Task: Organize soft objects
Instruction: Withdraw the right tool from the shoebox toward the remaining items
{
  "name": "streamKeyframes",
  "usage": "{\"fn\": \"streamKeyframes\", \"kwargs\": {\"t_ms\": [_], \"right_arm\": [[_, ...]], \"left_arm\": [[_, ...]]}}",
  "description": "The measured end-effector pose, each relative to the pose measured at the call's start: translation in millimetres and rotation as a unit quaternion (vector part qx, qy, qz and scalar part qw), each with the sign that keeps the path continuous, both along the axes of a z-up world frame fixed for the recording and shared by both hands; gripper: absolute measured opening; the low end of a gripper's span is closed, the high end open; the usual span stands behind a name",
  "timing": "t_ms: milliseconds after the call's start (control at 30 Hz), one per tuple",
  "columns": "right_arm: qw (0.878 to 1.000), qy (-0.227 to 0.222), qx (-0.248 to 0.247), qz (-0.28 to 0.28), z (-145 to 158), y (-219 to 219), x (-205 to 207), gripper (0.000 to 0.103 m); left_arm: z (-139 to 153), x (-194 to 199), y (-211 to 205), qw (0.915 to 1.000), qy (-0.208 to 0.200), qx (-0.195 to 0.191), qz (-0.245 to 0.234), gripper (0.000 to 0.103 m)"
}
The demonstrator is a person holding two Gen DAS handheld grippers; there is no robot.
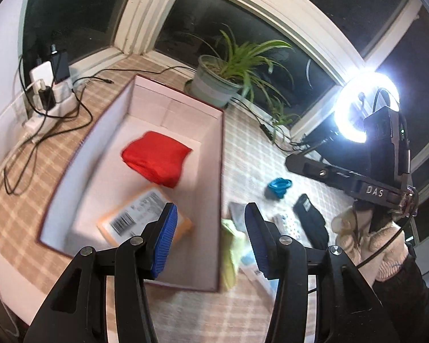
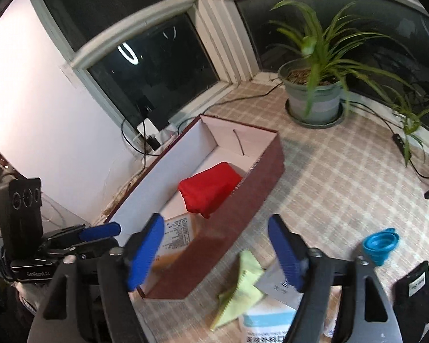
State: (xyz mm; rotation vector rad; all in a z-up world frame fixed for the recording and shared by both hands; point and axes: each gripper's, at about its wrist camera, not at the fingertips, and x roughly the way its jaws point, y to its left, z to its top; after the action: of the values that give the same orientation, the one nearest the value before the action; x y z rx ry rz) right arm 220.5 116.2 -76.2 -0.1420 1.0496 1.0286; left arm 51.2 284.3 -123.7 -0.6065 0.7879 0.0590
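A folded red cloth (image 1: pixel 156 158) (image 2: pixel 210 190) lies inside a long maroon box with a white interior (image 1: pixel 80 168) (image 2: pixel 260 183), next to an orange packet with a barcode label (image 1: pixel 134 220) (image 2: pixel 180 233). My left gripper (image 1: pixel 210 240) hangs open over the box's near right corner, nothing between its blue pads. My right gripper (image 2: pixel 217 253) stands open and empty above the box's near end. A yellow-green cloth (image 1: pixel 230 254) (image 2: pixel 241 284) lies on the table just outside the box. A black sock (image 1: pixel 311 220) (image 2: pixel 414 291) and a blue collapsible cup (image 1: pixel 278 187) (image 2: pixel 380 244) lie further right.
White packets (image 2: pixel 268 314) lie by the yellow cloth. A potted plant (image 1: pixel 217 83) (image 2: pixel 314 97) stands at the window. A power strip with chargers and cables (image 1: pixel 47 94) sits left of the box. A ring light (image 1: pixel 357 108) shines at right. A gloved hand (image 1: pixel 369 237) holds the other gripper.
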Motion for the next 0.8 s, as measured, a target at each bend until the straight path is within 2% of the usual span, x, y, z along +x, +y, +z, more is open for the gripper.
{"fn": "streamKeyframes", "kwargs": {"t_ms": [233, 433, 567, 800], "right_arm": [[1.0, 0.005, -0.005, -0.008, 0, -64, 8, 0.074], [0.999, 0.029, -0.04, -0.004, -20, -114, 7, 0.074], [0.997, 0.064, -0.053, -0.003, -38, -144, 7, 0.074], [0.987, 0.151, -0.056, -0.006, -78, -189, 1, 0.074]], "left_arm": [[1, -9, -49, 0.9997, -0.004, -0.019, -0.016, 0.055], [-15, -12, -90, 0.9987, 0.011, -0.042, -0.026, 0.058], [-33, -17, -115, 0.9965, 0.032, -0.073, -0.024, 0.058], [-64, -21, -144, 0.9909, 0.062, -0.118, -0.014, 0.058]]}}
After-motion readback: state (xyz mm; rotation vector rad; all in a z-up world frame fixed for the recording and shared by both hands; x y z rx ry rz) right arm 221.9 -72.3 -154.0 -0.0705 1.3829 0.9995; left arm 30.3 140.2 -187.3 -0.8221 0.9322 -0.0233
